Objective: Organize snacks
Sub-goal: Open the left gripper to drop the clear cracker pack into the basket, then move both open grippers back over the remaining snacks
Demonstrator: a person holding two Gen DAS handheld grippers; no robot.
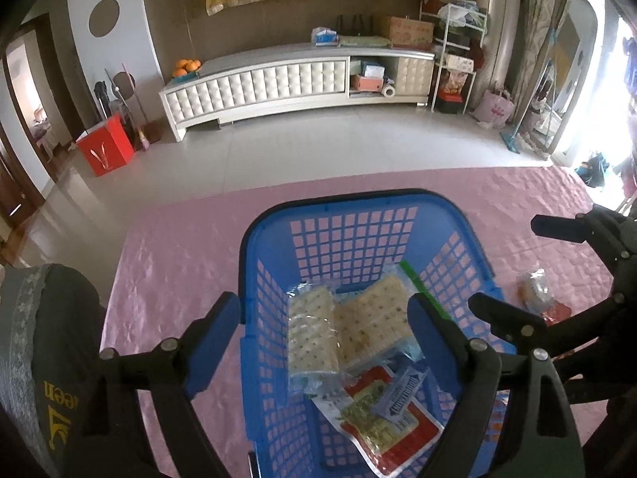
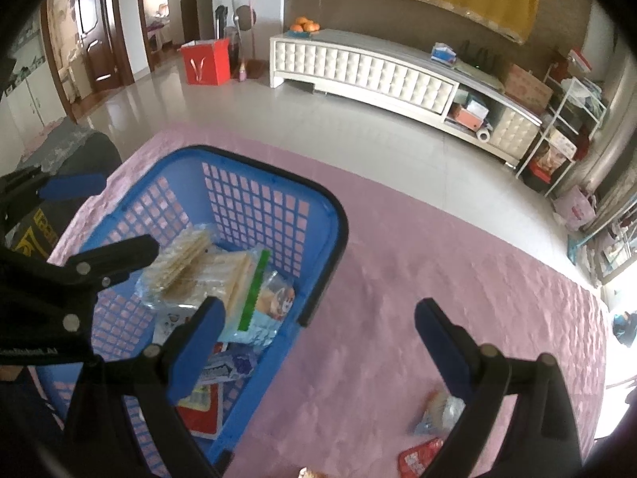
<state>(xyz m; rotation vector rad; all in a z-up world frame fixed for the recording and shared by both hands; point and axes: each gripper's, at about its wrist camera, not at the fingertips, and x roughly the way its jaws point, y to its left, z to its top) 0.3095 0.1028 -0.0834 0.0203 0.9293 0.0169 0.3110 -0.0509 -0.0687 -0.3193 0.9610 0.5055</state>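
Note:
A blue plastic basket (image 1: 358, 196) stands on the pink tablecloth (image 1: 179, 259). Inside lie two clear packs of crackers (image 1: 312, 334), a red snack packet (image 1: 394, 450) and a small blue-white packet (image 1: 398, 398). My left gripper (image 1: 324, 318) hovers open over the basket with nothing between its fingers. In the right wrist view my right gripper (image 2: 320, 318) is open and empty, straddling the basket's (image 2: 338, 215) right rim. A clear-wrapped snack (image 2: 438, 414) and a red packet (image 2: 418, 454) lie on the cloth near the right finger. The same snack (image 1: 535, 290) shows below the right gripper (image 1: 529, 275).
A dark cushion with yellow lettering (image 1: 43, 338) sits at the table's left side. The table's far edge (image 1: 358, 177) drops to a tiled floor. A white cabinet (image 1: 278, 83) and a red box (image 1: 105, 149) stand far behind.

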